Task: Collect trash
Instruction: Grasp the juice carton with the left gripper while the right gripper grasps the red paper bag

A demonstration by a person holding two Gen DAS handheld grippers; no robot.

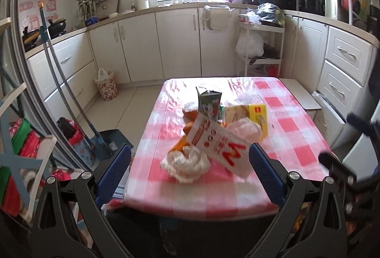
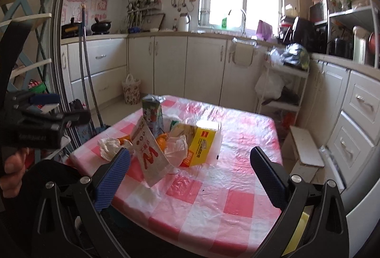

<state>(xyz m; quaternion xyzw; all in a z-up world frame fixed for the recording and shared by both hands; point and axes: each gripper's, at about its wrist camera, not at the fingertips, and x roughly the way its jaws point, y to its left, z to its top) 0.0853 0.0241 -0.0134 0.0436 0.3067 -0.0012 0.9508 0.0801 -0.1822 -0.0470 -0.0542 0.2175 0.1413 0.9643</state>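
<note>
Left wrist: we see trash pile point(image 1: 213, 134) mid-desk point(image 1: 296, 139).
Left claw point(image 1: 190, 172) wide, right claw point(image 2: 190, 177) wide, both holding nothing.

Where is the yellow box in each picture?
Left wrist view: the yellow box lies right of the middle, on the right side of the trash pile, behind a crumpled clear bag.
Right wrist view: the yellow box sits near the middle, on the pile's right edge.
Shared landmark: the upright drink carton stands left of the box in both.
</note>
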